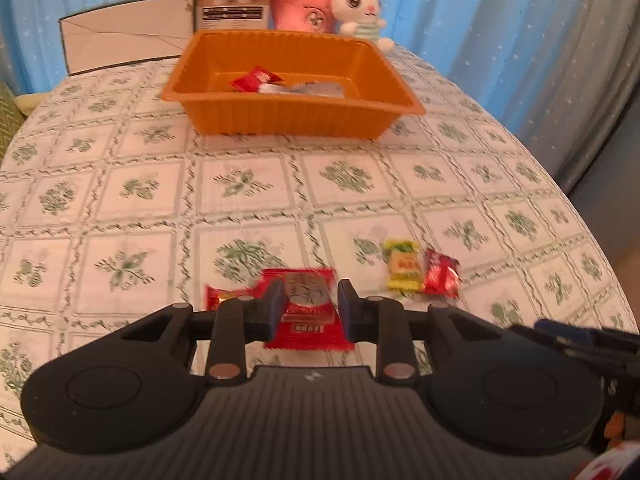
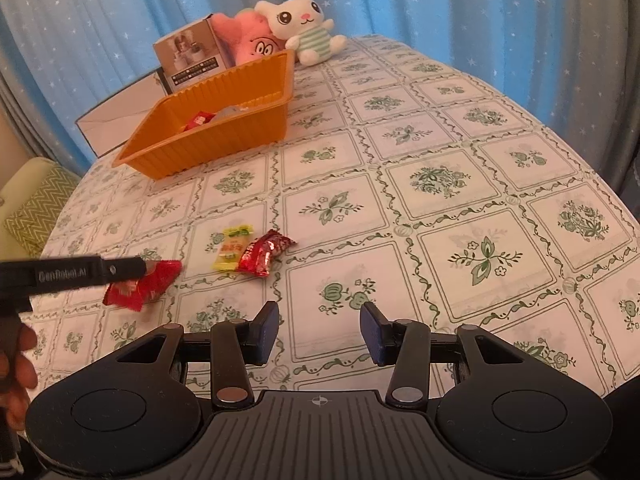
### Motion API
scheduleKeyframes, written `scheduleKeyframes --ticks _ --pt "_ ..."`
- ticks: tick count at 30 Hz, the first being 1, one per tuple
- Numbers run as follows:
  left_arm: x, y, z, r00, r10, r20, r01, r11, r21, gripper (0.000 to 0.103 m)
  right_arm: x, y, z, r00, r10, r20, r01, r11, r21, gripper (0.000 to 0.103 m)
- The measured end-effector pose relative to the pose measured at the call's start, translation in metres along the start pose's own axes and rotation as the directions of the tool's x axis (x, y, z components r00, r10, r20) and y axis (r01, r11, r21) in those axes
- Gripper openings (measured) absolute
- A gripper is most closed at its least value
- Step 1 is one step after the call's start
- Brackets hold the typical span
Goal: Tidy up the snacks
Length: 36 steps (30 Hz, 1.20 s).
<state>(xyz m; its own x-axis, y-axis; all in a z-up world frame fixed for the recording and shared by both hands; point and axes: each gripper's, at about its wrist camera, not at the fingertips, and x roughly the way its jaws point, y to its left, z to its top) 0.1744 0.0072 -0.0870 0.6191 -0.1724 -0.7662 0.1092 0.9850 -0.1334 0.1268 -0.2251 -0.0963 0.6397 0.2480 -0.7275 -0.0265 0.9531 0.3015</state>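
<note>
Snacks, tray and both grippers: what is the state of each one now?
Left gripper: open around the big red packet.
Right gripper: open, empty.
Orange tray: upright, holds two snacks.
Yellow candy: on the table, touching the red candy.

Table (image 2: 440,168) under green-floral checked cloth. Orange tray (image 2: 224,136) as landmark: plush toys (image 2: 304,28), box (image 2: 188,56) behind it; yellow candy (image 2: 232,249), red candy (image 2: 264,255), red packet (image 2: 140,290) well in front.
</note>
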Motion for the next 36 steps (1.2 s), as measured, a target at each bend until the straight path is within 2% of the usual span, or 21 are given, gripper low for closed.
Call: scheduleKeyframes --ticks 8,13,17,21,25,29,31,36 --pt "-0.005 -0.006 -0.02 1.0 -0.021 0.004 0.021 0.999 -0.029 0.025 0.004 -0.003 -0.001 1.0 0.0 -0.008 0.0 1.0 0.009 0.045" --pt "0.002 -0.011 -0.025 1.0 -0.017 -0.024 0.017 1.0 -0.002 0.025 0.006 -0.005 -0.001 1.0 -0.005 -0.009 0.005 1.0 0.016 0.045" --pt "-0.007 -0.012 -0.025 1.0 -0.015 0.008 0.015 1.0 -0.005 0.026 0.005 -0.006 -0.001 1.0 -0.011 -0.003 0.011 1.0 0.021 0.045" --pt "-0.009 -0.005 -0.018 0.999 0.007 0.05 -0.003 0.998 -0.07 0.041 0.006 -0.005 -0.002 1.0 -0.007 -0.006 0.007 1.0 0.02 0.045" --pt "-0.003 0.002 -0.008 0.998 0.014 0.066 -0.006 0.992 -0.123 0.044 0.006 -0.005 -0.001 1.0 -0.008 -0.004 0.008 1.0 0.021 0.045" --pt "0.012 0.001 0.001 0.999 0.013 0.045 -0.007 0.99 -0.138 0.045 0.008 -0.008 -0.002 1.0 -0.016 -0.009 0.016 0.999 0.028 0.045" --pt "0.017 -0.003 0.001 0.999 0.0 0.054 0.006 0.994 -0.112 0.045 0.008 -0.008 -0.003 1.0 -0.016 -0.009 0.016 1.0 0.024 0.045" --pt "0.013 -0.009 -0.009 0.995 -0.094 0.042 0.097 0.993 -0.066 0.044 0.009 -0.009 -0.002 1.0 -0.018 -0.006 0.018 0.999 0.031 0.045"
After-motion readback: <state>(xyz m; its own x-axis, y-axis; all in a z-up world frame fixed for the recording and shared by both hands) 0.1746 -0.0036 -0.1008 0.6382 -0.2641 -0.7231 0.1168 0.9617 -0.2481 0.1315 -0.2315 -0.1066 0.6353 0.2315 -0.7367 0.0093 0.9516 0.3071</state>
